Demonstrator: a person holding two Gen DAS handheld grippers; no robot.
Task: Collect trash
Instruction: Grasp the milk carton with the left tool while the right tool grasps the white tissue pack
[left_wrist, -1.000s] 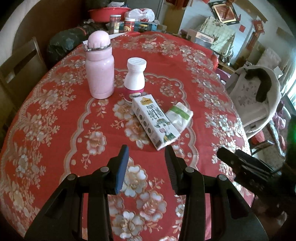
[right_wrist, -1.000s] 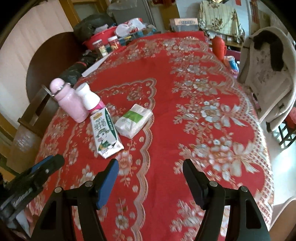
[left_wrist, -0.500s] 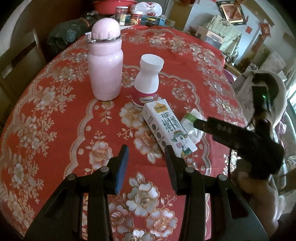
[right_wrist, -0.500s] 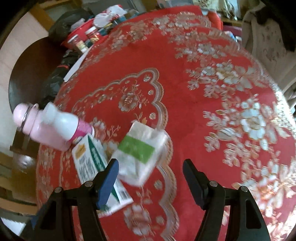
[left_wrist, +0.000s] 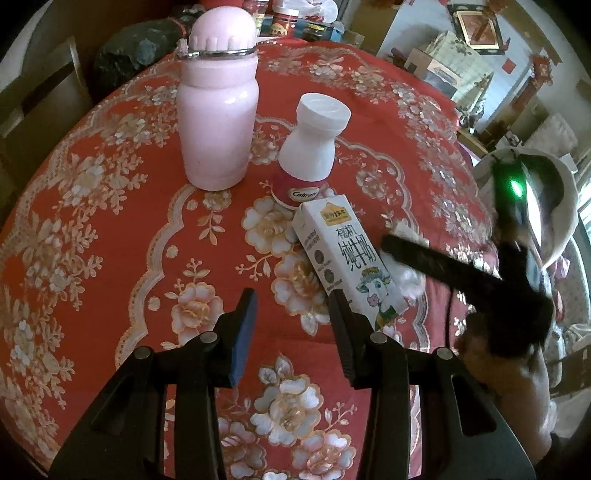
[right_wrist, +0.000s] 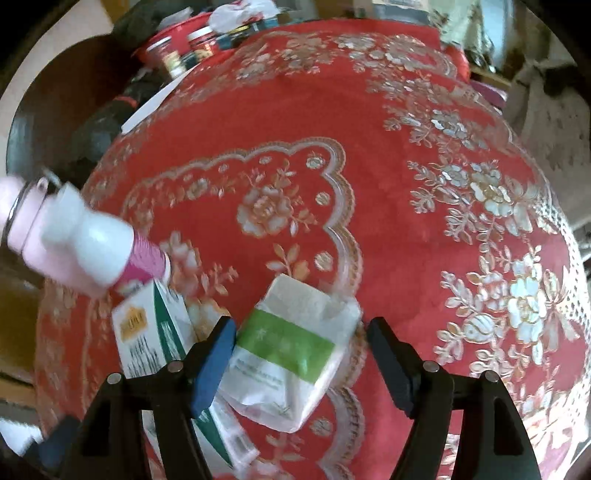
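Your right tongs (right_wrist: 301, 354) have just been widening, straddling the tissue pack (right_wrist: 291, 354) ungripped; your left tongs (left_wrist: 291, 321) hover released, empty, beside the milk carton (left_wrist: 343, 258).

Soft daylight from the right, fisheye bending and dark corners, right wrist view motion-blurred

Left gripper (left_wrist: 291, 302) fingers parted, right gripper (right_wrist: 301, 334) fingers just widening

Black claw (left_wrist: 291, 299), blue pads (left_wrist: 243, 332)
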